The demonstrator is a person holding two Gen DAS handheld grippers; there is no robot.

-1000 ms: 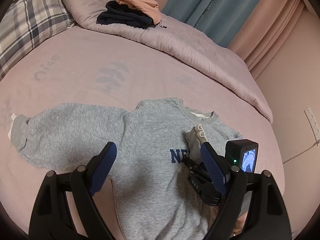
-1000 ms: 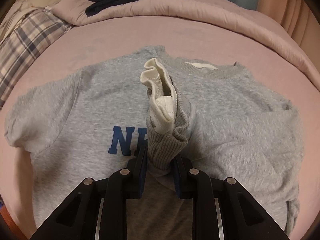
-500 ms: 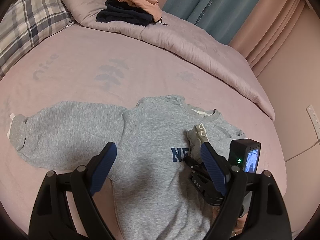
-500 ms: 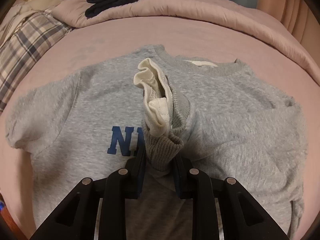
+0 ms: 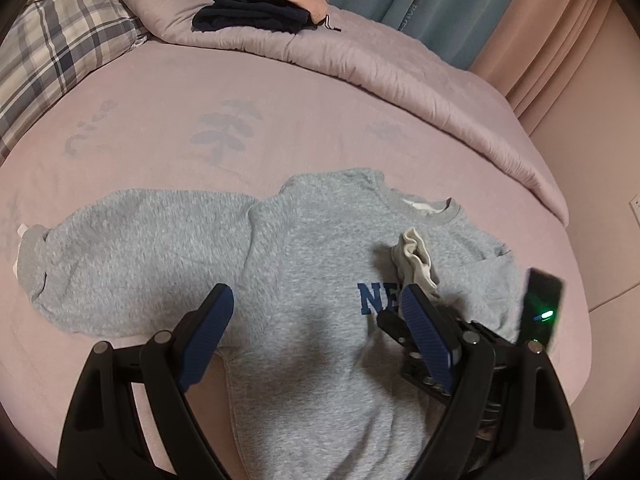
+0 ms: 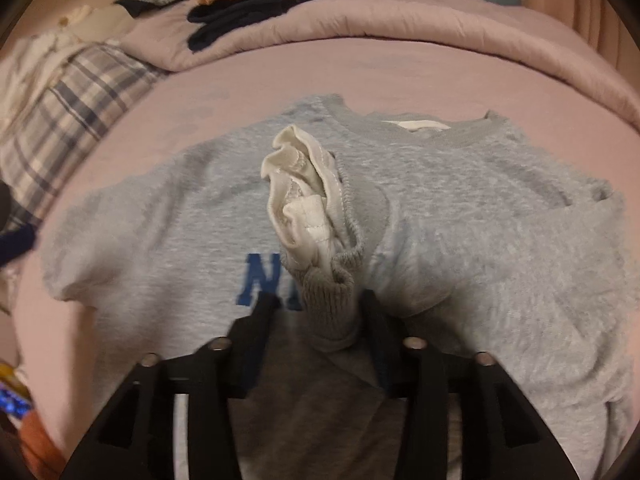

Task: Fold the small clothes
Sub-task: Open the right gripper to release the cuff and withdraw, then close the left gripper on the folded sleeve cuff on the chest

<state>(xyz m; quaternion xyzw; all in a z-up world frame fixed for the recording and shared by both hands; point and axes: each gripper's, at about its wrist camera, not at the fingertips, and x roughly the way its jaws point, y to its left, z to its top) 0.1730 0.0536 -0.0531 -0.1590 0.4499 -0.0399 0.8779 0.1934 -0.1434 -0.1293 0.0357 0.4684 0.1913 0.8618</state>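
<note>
Grey sweatshirt (image 5: 304,248) spread flat on pink bed sheet (image 5: 280,112), one sleeve stretched out toward 9 o'clock in left wrist view.

Other sleeve folded across chest, ribbed cuff (image 6: 330,300) with white lining bunched between fingers of right gripper (image 6: 318,300).

Right jaws just opening, pads now off cuff.

Left gripper (image 5: 316,300) hovering over sweatshirt, jaws wide apart, nothing clamped.

Folded dark and peach clothes (image 5: 256,12) at 12 o'clock on duvet (image 5: 400,68); plaid pillow (image 5: 52,52) at 10 o'clock.
</note>
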